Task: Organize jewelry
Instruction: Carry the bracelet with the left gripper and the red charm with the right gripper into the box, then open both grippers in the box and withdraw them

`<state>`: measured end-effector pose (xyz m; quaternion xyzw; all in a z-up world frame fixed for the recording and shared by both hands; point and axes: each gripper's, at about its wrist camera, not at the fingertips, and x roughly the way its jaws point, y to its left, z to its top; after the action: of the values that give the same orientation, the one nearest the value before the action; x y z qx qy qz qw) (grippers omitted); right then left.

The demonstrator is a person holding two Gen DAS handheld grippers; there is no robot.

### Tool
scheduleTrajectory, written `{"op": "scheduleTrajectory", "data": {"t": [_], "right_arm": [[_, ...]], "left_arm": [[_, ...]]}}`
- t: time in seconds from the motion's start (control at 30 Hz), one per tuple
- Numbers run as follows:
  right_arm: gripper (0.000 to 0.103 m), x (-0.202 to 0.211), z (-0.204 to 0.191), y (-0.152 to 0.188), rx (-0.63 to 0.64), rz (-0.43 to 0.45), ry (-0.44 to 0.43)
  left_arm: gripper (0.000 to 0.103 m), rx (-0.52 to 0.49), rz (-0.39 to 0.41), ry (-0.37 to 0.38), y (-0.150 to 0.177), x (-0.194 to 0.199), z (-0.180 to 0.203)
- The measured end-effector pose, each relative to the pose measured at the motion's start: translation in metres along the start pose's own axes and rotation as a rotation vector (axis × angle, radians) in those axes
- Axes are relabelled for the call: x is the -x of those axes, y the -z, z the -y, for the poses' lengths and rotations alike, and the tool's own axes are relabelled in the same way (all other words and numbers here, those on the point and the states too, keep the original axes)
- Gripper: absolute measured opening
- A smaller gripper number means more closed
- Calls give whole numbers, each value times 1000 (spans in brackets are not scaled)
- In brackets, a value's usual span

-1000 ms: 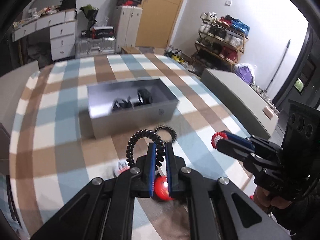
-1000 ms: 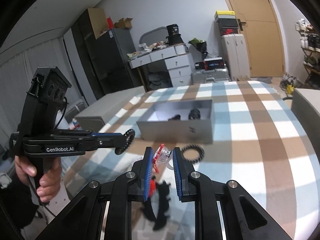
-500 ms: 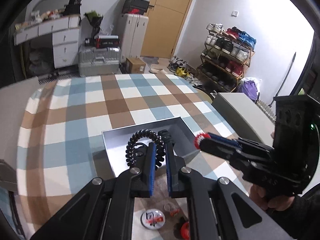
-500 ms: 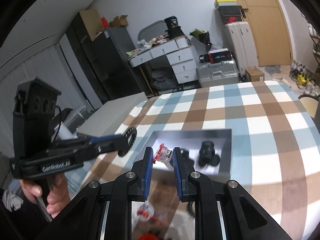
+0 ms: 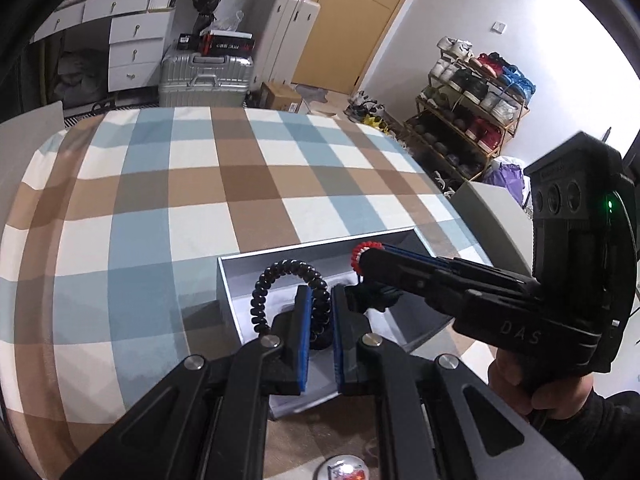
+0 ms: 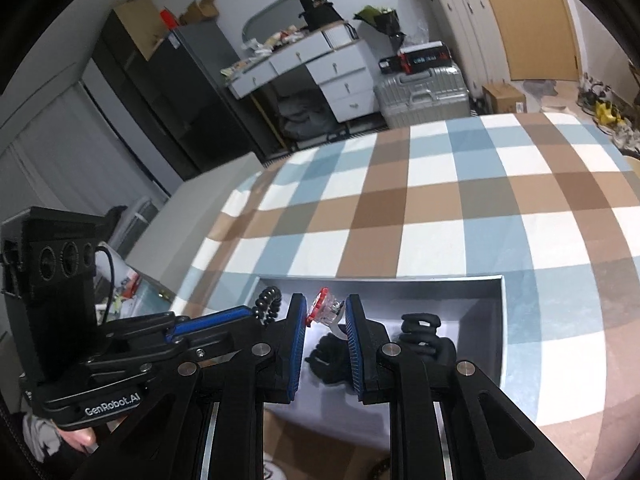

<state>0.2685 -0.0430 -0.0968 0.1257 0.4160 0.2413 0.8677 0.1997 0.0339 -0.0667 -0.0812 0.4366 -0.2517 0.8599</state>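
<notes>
Left wrist view: left hand-held gripper (image 5: 319, 312) pinches black coil bracelet (image 5: 280, 288), loop standing clear above pads, poised over grey box (image 5: 236, 300) on checked counter (image 5: 160, 200). Bracelet looks light, springy, grippy; best held across coil, as now. Right wrist view: right hand-held gripper (image 6: 326, 322) clamps clear ring with red top (image 6: 326, 310) over same box; black pieces (image 6: 420, 336) inside. Ring small, rigid, likely slippery; hold by band.

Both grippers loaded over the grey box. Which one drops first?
Right, probably. The right gripper holds the red-and-clear ring above bare floor of the grey box. The left gripper, holding the black coil hair tie, sits nearer the box's left wall.
</notes>
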Motion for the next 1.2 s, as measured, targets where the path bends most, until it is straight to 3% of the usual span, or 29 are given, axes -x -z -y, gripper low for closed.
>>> {"op": "scheduleTrajectory", "data": {"t": [0.23, 0.6, 0.7, 0.77, 0.8, 0.9, 1.1, 1.2], "right_arm": [[21, -13, -2, -1, 5, -22, 15], [22, 22, -4, 1, 25, 79, 60], [32, 39, -4, 5, 29, 104, 76], [40, 50, -6, 10, 42, 132, 89], [48, 56, -8, 13, 50, 145, 93], [58, 75, -12, 23, 70, 182, 101], [66, 103, -14, 44, 79, 208, 142], [72, 114, -12, 56, 72, 202, 143]], "left_arm": [[5, 0, -23, -6, 1, -6, -3], [5, -10, -12, -16, 2, 3, 3], [6, -17, -10, -31, 2, 7, 6], [11, -30, -2, -63, 5, 13, 11], [18, -33, 4, -79, 7, 15, 13], [37, -30, 43, -102, 15, 28, 21], [43, -43, 81, -147, 29, 46, 38], [65, -56, 120, -189, 38, 55, 49]]}}
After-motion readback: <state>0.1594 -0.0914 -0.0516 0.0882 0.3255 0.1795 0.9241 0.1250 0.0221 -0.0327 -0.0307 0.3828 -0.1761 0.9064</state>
